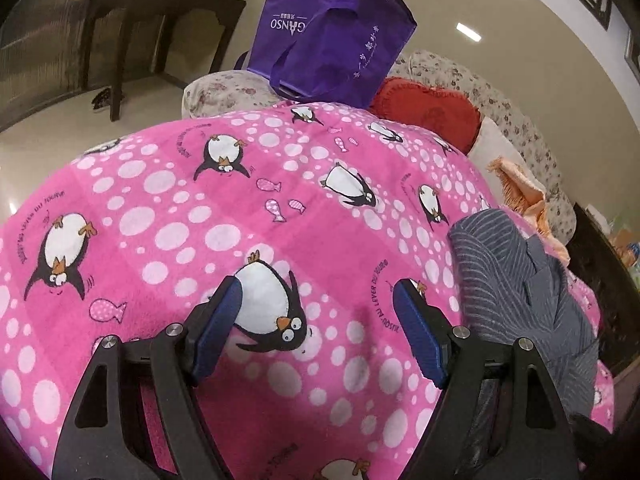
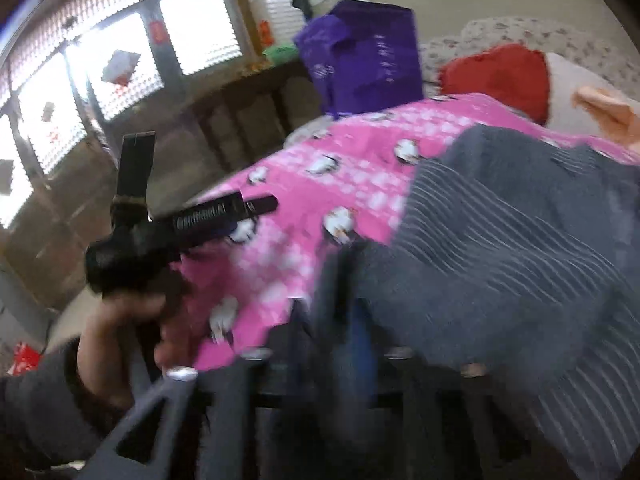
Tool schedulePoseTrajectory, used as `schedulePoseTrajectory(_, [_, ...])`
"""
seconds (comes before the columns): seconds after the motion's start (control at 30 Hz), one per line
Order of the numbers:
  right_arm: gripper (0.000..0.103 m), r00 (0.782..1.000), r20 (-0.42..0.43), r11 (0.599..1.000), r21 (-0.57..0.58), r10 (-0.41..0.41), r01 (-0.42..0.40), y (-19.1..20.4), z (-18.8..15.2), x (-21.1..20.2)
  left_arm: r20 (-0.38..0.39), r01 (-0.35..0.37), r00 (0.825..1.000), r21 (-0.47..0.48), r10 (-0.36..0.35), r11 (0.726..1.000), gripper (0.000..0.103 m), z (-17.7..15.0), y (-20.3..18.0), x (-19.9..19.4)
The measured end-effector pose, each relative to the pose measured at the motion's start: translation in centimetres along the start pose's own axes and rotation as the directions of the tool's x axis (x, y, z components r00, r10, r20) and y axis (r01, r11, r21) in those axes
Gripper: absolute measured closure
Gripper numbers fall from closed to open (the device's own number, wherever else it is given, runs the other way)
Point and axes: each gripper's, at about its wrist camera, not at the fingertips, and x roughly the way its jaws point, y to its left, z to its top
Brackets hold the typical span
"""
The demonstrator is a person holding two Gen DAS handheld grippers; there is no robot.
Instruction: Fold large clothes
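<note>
My left tongs stand apart over the pink penguin blanket, nothing between the blue pads. The grey striped garment lies bunched on the blanket at their right. My right tongs are blurred against that garment; I cannot tell their state. A purple bag stands beyond.

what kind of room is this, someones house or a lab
Most likely a home living room: a floral-covered sofa with a red cushion, a pink penguin blanket spread as the work surface, and a dark wooden side table on a tiled floor.
</note>
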Motion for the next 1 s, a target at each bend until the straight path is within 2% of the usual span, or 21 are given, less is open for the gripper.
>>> schedulePoseTrajectory(0.1, [0.059,0.994,0.090,0.998,0.001,-0.059,0.059,-2.1,-1.6,-5.5,0.008,0.047,0.999,0.009,-0.047,0.999,0.025,0.1,-0.8,-0.9])
schedulePoseTrajectory(0.17, [0.059,0.979,0.145,0.987,0.085,-0.145,0.134,-6.2,-2.7,-9.5,0.016,0.131,0.991,0.030,-0.132,0.991,0.025,0.3,-2.3,-2.2])
schedulePoseTrajectory(0.23, [0.059,0.956,0.096,0.943,0.221,-0.277,0.251,-12.2,-4.0,-12.4,-0.019,0.244,0.970,0.083,-0.243,0.966,0.025,0.1,-4.7,-3.3])
schedulePoseTrajectory(0.27, [0.059,0.955,0.064,0.925,0.275,-0.289,0.262,-14.9,-4.6,-13.3,-0.067,0.323,0.946,0.108,-0.317,0.940,0.025,-0.3,-6.2,-3.6])
schedulePoseTrajectory(0.3, [0.059,0.962,0.050,0.921,0.308,-0.268,0.240,-17.2,-4.9,-14.2,-0.127,0.393,0.917,0.124,-0.378,0.911,0.025,-0.9,-7.5,-3.7])
schedulePoseTrajectory(0.33, [0.059,0.965,0.040,0.923,0.303,-0.259,0.235,-19.4,-4.9,-15.0,-0.174,0.426,0.899,0.127,-0.403,0.896,0.025,-1.5,-8.4,-3.6])
schedulePoseTrajectory(0.4, [0.059,0.954,0.013,0.931,0.224,-0.299,0.289,-20.7,-4.3,-15.2,-0.276,0.450,0.873,0.136,-0.402,0.883,0.027,-3.3,-9.8,-3.1])
schedulePoseTrajectory(0.43, [0.059,0.959,-0.005,0.947,0.156,-0.282,0.279,-21.1,-3.7,-14.7,-0.312,0.447,0.868,0.152,-0.386,0.881,0.029,-4.3,-10.3,-2.9])
schedulePoseTrajectory(0.47, [0.059,0.964,-0.025,0.958,0.109,-0.264,0.265,-21.3,-3.2,-14.2,-0.344,0.439,0.866,0.177,-0.362,0.881,0.032,-5.3,-10.7,-2.6])
schedulePoseTrajectory(0.53, [0.059,0.957,-0.078,0.957,0.052,-0.281,0.285,-21.9,-2.2,-12.6,-0.393,0.405,0.870,0.228,-0.296,0.886,0.034,-7.0,-11.0,-2.1])
schedulePoseTrajectory(0.57, [0.059,0.967,-0.116,0.970,0.068,-0.226,0.234,-22.3,-2.1,-12.0,-0.416,0.397,0.866,0.238,-0.277,0.886,0.035,-7.5,-11.0,-1.7])
schedulePoseTrajectory(0.6, [0.059,0.977,-0.177,0.985,0.103,-0.122,0.142,-22.5,-2.2,-11.3,-0.424,0.395,0.865,0.246,-0.268,0.885,0.036,-7.9,-10.7,-1.6])
schedulePoseTrajectory(0.63, [0.059,0.969,-0.246,0.991,0.124,-0.015,0.047,-22.1,-2.8,-11.0,-0.415,0.396,0.869,0.258,-0.269,0.881,0.036,-7.9,-10.6,-1.8])
schedulePoseTrajectory(0.67, [0.057,0.954,-0.293,0.994,0.099,0.064,-0.036,-21.0,-3.6,-11.4,-0.414,0.397,0.870,0.266,-0.268,0.878,0.036,-7.8,-10.6,-1.8])
schedulePoseTrajectory(0.73, [0.056,0.914,-0.382,0.990,0.030,0.140,-0.140,-18.7,-6.1,-12.8,-0.411,0.391,0.872,0.256,-0.266,0.884,0.036,-7.1,-10.3,-1.3])
schedulePoseTrajectory(0.83, [0.056,0.891,-0.430,0.986,-0.015,0.145,-0.168,-17.3,-9.8,-15.8,-0.418,0.400,0.863,0.219,-0.285,0.890,0.036,-6.3,-10.6,-0.6])
schedulePoseTrajectory(0.87, [0.056,0.893,-0.430,0.987,-0.024,0.133,-0.158,-17.2,-10.6,-16.5,-0.419,0.406,0.860,0.212,-0.293,0.889,0.036,-6.2,-10.7,-0.4])
schedulePoseTrajectory(1.0, [0.056,0.893,-0.445,0.994,-0.049,0.071,-0.103,-17.0,-13.5,-19.0,-0.443,0.448,0.827,0.149,-0.345,0.882,0.036,-6.2,-10.7,-0.3])
